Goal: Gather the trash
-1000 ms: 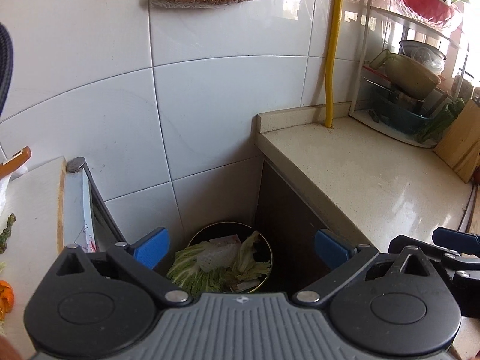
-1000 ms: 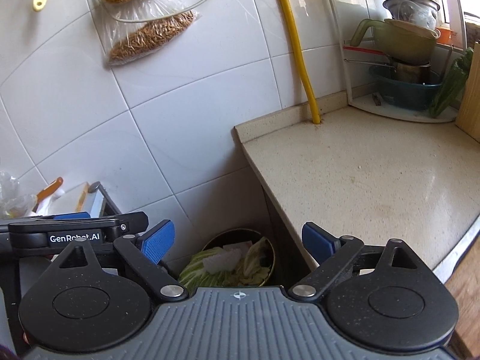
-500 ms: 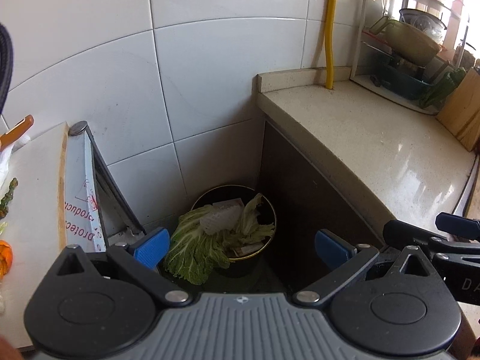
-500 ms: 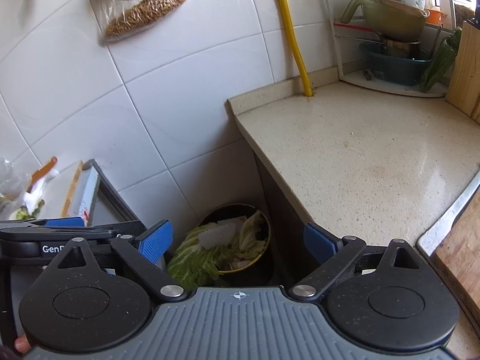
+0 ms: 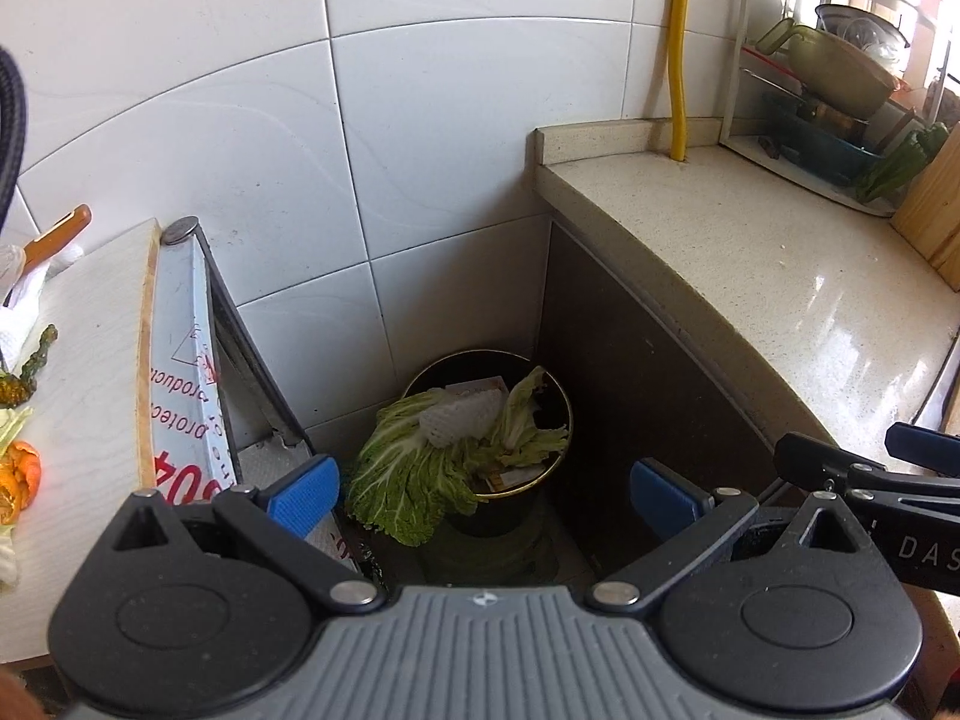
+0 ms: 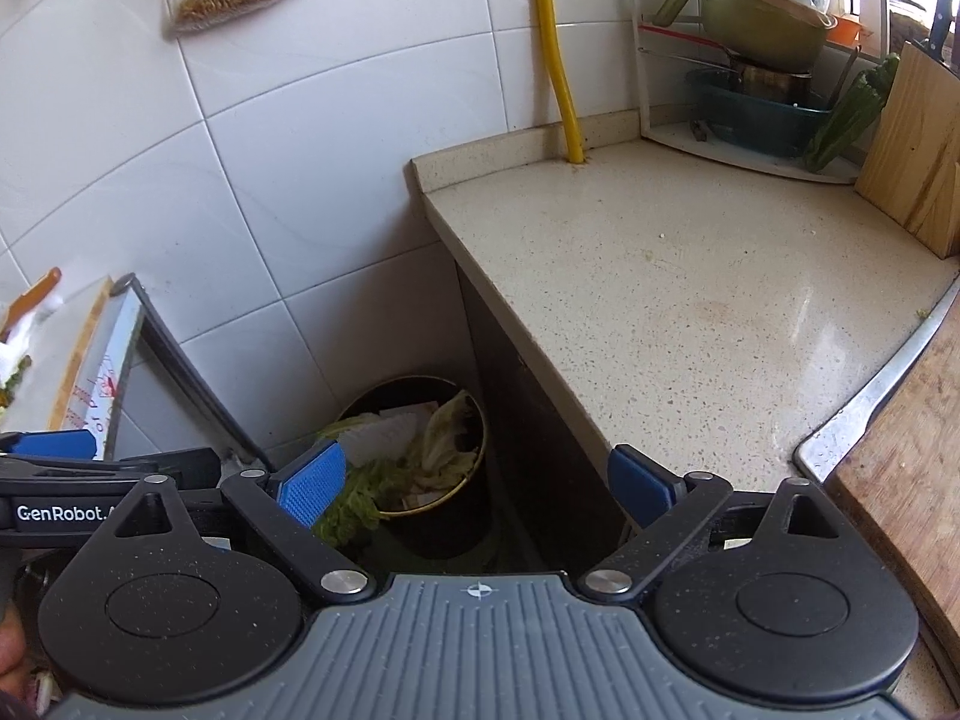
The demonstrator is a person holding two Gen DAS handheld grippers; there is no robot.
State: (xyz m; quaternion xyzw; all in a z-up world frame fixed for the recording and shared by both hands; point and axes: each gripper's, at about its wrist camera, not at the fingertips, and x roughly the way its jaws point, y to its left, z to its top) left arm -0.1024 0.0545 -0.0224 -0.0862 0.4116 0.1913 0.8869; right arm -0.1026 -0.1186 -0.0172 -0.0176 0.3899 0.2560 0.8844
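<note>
My left gripper (image 5: 480,489) and right gripper (image 6: 477,480) are both spread apart, empty, with the full trash bin (image 5: 489,420) at frame center.

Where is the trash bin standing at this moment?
In both views the trash bin stands on the floor in the corner, between the tiled wall and the counter's dark side panel.

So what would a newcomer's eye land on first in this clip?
Probably the round black trash bin down in the dark gap between the white tiled wall and the speckled beige stone counter, with green cabbage leaves spilling over its rim. Next, the open left claw and open right claw framing it, both empty.
</note>
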